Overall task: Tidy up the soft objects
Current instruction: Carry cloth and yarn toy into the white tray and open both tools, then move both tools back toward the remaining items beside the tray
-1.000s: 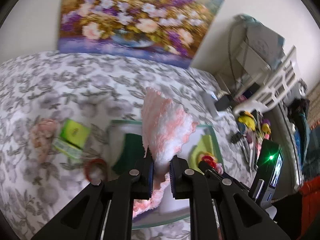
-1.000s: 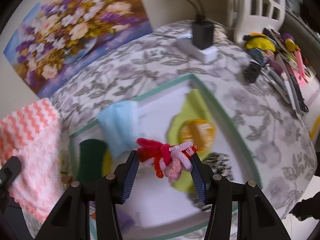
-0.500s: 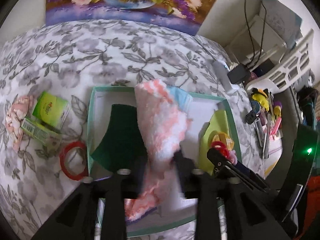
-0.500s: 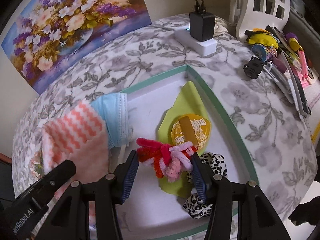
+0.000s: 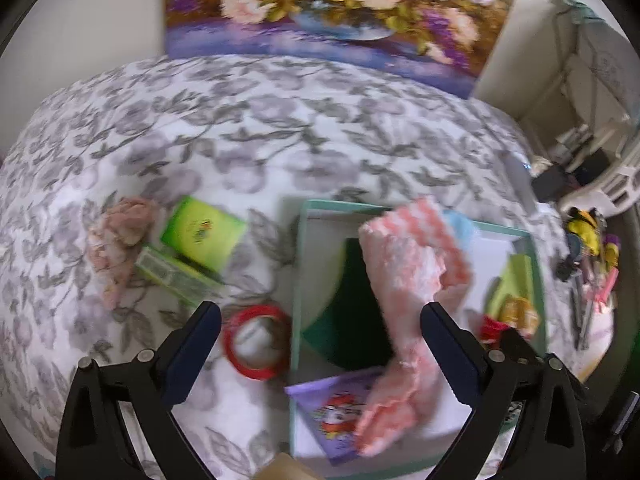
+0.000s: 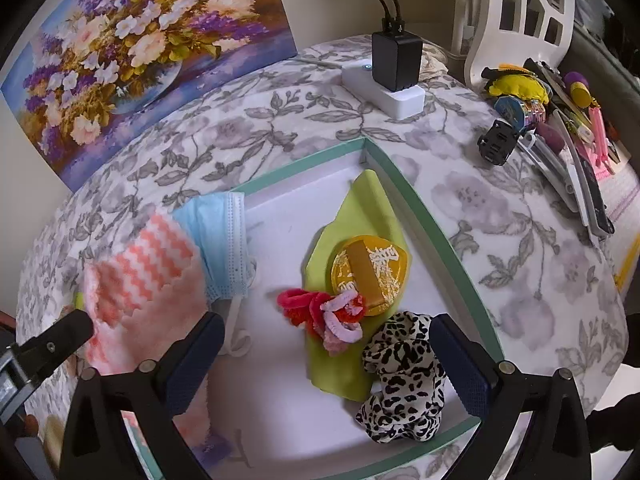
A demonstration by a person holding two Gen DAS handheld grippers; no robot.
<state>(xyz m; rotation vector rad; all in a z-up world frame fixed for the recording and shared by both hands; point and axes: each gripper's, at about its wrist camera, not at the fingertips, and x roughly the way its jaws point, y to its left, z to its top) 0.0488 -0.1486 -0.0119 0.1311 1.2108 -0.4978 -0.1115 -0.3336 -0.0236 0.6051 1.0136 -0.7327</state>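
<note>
Both tools gape wide, gripping nothing: the left tool (image 5: 320, 344) hangs over the pink towel (image 5: 408, 280) slumped in the tray (image 5: 298, 264) at centre frame, and the right tool (image 6: 326, 356) sits above the pink-red scrunchie (image 6: 320, 312). The drop-off step looks finished; next probably comes fetching the crumpled pink cloth (image 5: 116, 240) at left. The gold disc's (image 6: 370, 276) writing is unreadable.

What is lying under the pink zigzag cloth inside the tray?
The pink zigzag cloth overlaps a dark green cloth, a purple card and one edge of the blue face mask. Whatever else lies beneath it in the tray is covered.
</note>
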